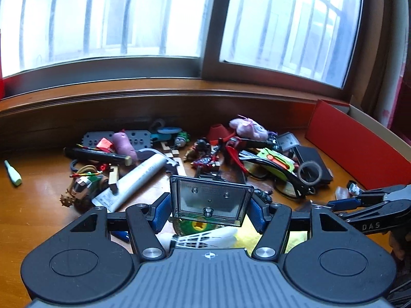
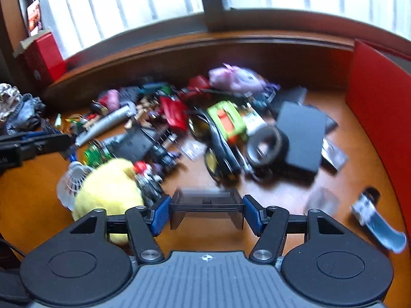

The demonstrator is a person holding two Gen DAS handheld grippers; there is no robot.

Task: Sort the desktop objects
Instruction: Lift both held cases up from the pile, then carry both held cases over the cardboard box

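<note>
Toy pile (image 1: 205, 154) left of box (image 1: 359, 148)

The desk (image 1: 38, 205) was glossy orange-brown wood, with a bright red box (image 1: 354, 151) along one side. In the clutter lay a lime-green toy with an orange patch (image 1: 278, 163), a pale pink plush (image 1: 248, 128), a fuzzy yellow ball (image 2: 108, 187) and a white netted shuttlecock (image 1: 205, 238).

Lighting: daylight from overexposed barred glass window (image 1: 115, 18), washed white. Glossy brown wooden desk (image 1: 38, 205) below the window carries soft sheen. Left view sharp; right view motion-blurred throughout. Fisheye bending at edges.
</note>
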